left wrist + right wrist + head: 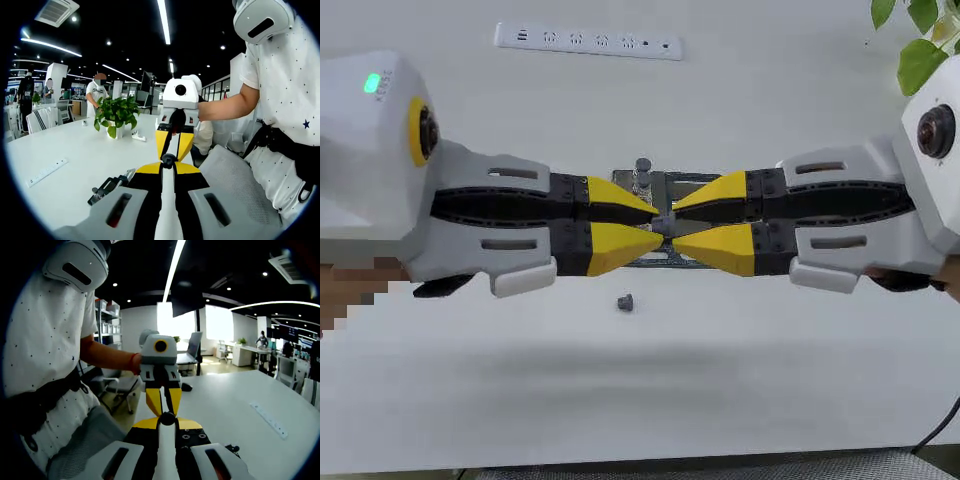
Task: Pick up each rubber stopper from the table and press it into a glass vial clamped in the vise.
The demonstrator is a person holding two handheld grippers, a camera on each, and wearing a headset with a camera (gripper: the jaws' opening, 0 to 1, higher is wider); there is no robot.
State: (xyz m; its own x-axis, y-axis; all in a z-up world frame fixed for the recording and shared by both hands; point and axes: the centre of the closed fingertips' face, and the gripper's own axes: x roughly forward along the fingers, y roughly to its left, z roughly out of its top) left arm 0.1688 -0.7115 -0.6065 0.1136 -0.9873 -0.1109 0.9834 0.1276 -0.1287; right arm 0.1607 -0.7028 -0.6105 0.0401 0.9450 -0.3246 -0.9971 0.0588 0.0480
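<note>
head view / left gripper (657, 225): comes in from frame left, yellow tips clenched on held stopper (664, 224) at frame centre
head view / right gripper (675, 221): from frame right, tip to tip with left, pinching the same stopper
head view / held stopper: in front of vise (670, 185); long axis unclear
head view / vial (642, 183): upright in vise, long axis up-frame, dark capped end toward top edge
head view / loose stopper (626, 302): on table (640, 390), below centre; too small to tell axis
left gripper view / held stopper (168, 160): round dark blob at own jaw tips, jaws narrow; vise (107, 187) lower left
right gripper view / held stopper (167, 418): centre-low, jaws narrow, left gripper (166, 411) facing
</note>
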